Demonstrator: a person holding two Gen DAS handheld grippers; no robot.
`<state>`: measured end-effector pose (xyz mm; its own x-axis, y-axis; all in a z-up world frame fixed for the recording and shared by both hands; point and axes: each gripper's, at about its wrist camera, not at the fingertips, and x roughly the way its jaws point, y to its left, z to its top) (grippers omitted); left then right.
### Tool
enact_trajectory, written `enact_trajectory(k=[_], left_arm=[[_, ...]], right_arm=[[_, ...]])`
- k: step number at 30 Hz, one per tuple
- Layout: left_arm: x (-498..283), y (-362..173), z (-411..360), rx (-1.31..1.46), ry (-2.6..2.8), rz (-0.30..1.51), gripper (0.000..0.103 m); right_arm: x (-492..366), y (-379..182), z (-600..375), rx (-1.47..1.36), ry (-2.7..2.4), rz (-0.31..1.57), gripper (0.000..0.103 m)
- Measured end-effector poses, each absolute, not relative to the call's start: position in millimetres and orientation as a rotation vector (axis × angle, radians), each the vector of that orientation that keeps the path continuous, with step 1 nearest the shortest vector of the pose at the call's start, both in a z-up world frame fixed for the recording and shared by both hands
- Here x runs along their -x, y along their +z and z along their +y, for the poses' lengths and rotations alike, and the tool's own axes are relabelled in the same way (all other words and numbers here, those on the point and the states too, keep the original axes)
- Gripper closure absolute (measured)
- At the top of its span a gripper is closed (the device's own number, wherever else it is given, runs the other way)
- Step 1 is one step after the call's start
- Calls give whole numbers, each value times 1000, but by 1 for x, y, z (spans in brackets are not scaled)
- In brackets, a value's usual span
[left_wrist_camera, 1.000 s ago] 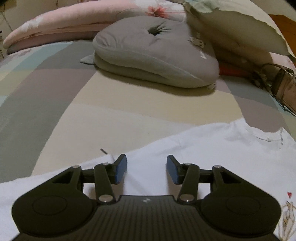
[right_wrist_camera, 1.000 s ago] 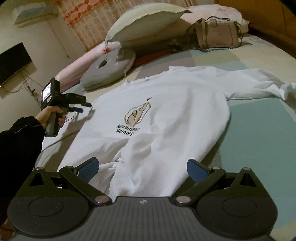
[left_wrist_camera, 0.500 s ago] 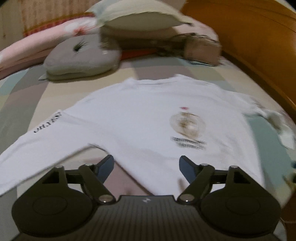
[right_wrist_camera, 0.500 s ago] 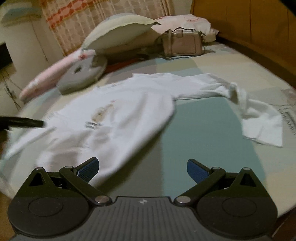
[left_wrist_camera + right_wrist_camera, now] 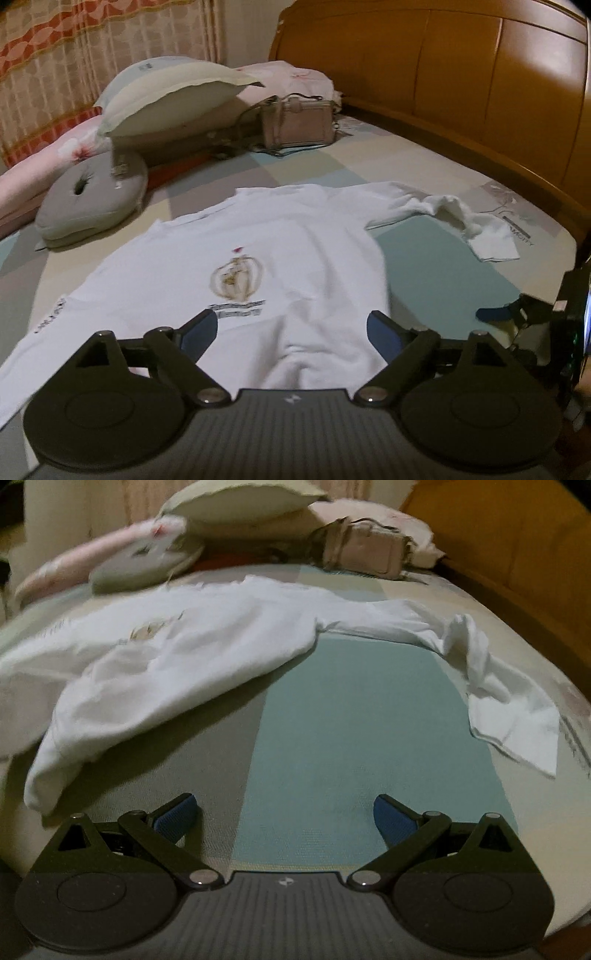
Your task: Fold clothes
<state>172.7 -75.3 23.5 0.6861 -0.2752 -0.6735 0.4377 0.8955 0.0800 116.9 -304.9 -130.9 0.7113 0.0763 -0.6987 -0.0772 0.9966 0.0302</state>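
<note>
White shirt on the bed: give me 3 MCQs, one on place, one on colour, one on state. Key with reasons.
1. Where is the handbag?
A. On the shirt's chest
B. Near the pillows, beyond the shirt's collar
C. On the floor

2. What colour is the round cushion with the dimple?
A. Grey
B. Red
C. Black

3. How does the sleeve on the headboard side lie?
A. Folded over the chest
B. Stretched out flat and smooth
C. Bent and crumpled away from the body

Key: B, the bag stands by the pale pillow, past the white shirt; A, the cushion is plainly grey; C, the sleeve is twisted and bunched on the bedsheet, clear of the chest print.
</note>
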Motion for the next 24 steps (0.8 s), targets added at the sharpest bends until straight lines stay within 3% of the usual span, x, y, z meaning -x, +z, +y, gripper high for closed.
enact_trajectory(k=[13,19,24], left_arm=[[-194,-73,-114,-220,-333,881,14],[-182,-71,-113,-217,-344,869,14],[-174,-62,-118,-244,-364,832,14]], right_arm=[[-66,-124,-341,-45,135,725,0],[-69,-109,-414,-375,113,672,0],[-100,-99,-434,-410,78,648,0]])
